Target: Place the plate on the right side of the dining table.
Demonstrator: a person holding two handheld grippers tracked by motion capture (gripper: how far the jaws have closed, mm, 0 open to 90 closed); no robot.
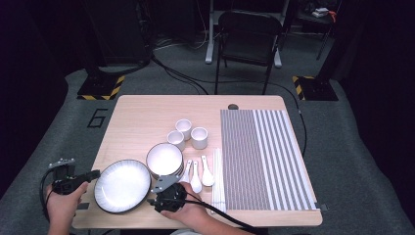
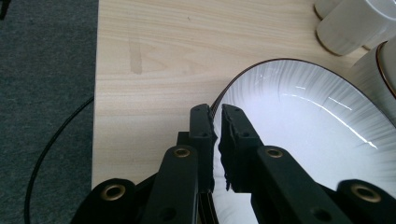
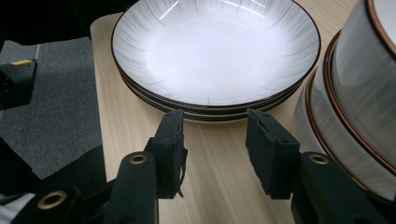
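Observation:
A stack of white ribbed plates (image 1: pixel 122 185) with dark rims lies at the table's front left corner. My left gripper (image 1: pixel 95 172) comes in from the left and is shut on the top plate's rim (image 2: pixel 303 130), one pad above it and one below (image 2: pixel 217 116). My right gripper (image 1: pixel 154 198) sits low at the stack's right side. In the right gripper view its jaws (image 3: pixel 215 126) stand open just short of the plates' near edge (image 3: pixel 215 46), touching nothing. Stacked bowls (image 1: pixel 165 159) stand right beside it (image 3: pixel 359 93).
Three small white cups (image 1: pixel 188 133) stand behind the bowls. White spoons (image 1: pixel 198 174) and white chopsticks (image 1: pixel 218 181) lie to the right, beside a striped grey placemat (image 1: pixel 264 156). The table's left edge (image 2: pixel 95 93) runs close to the plates. A chair (image 1: pixel 247 39) stands beyond the table.

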